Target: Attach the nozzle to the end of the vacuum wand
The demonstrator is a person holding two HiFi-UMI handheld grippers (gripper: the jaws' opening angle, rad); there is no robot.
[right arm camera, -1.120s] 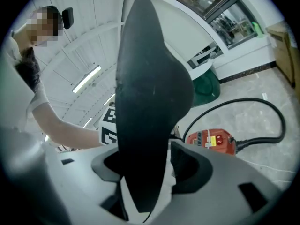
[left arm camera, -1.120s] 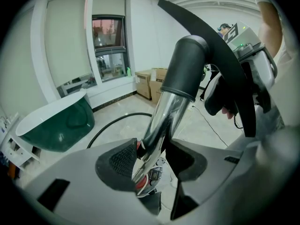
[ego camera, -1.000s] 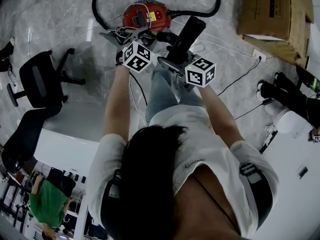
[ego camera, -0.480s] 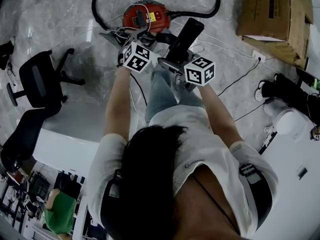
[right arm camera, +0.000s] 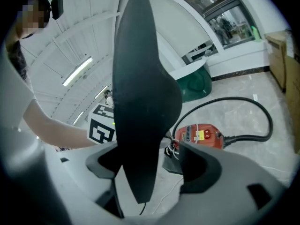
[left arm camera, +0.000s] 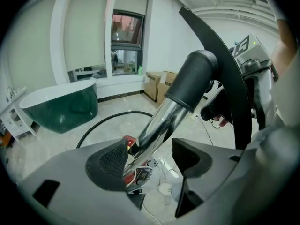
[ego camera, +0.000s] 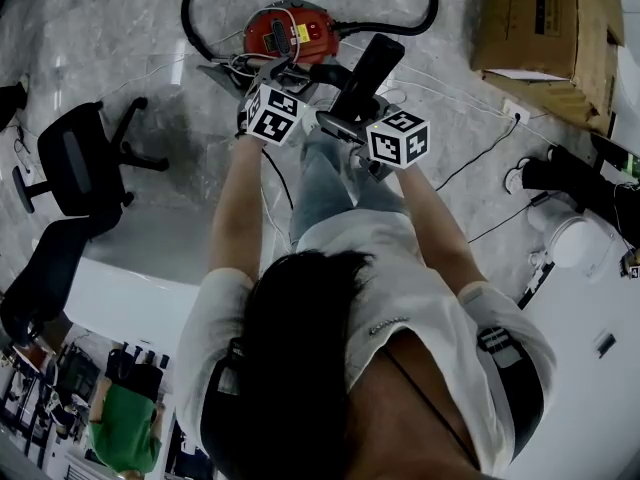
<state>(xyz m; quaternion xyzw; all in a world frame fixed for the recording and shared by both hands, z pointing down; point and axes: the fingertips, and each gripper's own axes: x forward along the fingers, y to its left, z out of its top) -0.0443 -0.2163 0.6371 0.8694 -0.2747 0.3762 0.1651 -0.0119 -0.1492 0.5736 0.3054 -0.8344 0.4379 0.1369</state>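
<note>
In the head view a red canister vacuum (ego camera: 285,30) sits on the marble floor, its black hose (ego camera: 405,25) looping behind it. In the left gripper view the chrome wand (left arm camera: 157,128) rises between the jaws into a black collar (left arm camera: 192,86). My left gripper (left arm camera: 150,156) is opening: the wand lies against the left pad (left arm camera: 110,161), clear of the other. The flat black nozzle (right arm camera: 140,97) stands between the jaws of my right gripper (right arm camera: 150,161), which is also opening, with a gap at the right pad (right arm camera: 199,163). Both grippers, left (ego camera: 288,76) and right (ego camera: 345,120), flank the nozzle (ego camera: 368,73).
A cardboard box (ego camera: 545,28) stands at the upper right and black office chairs (ego camera: 80,158) at the left. Thin cables (ego camera: 480,153) run over the floor near someone's dark shoes (ego camera: 560,178). A green bathtub (left arm camera: 61,107) stands by the window wall.
Both grippers and the nozzle keep almost the same place in the head view. A person in green at the lower left has walked a little.
</note>
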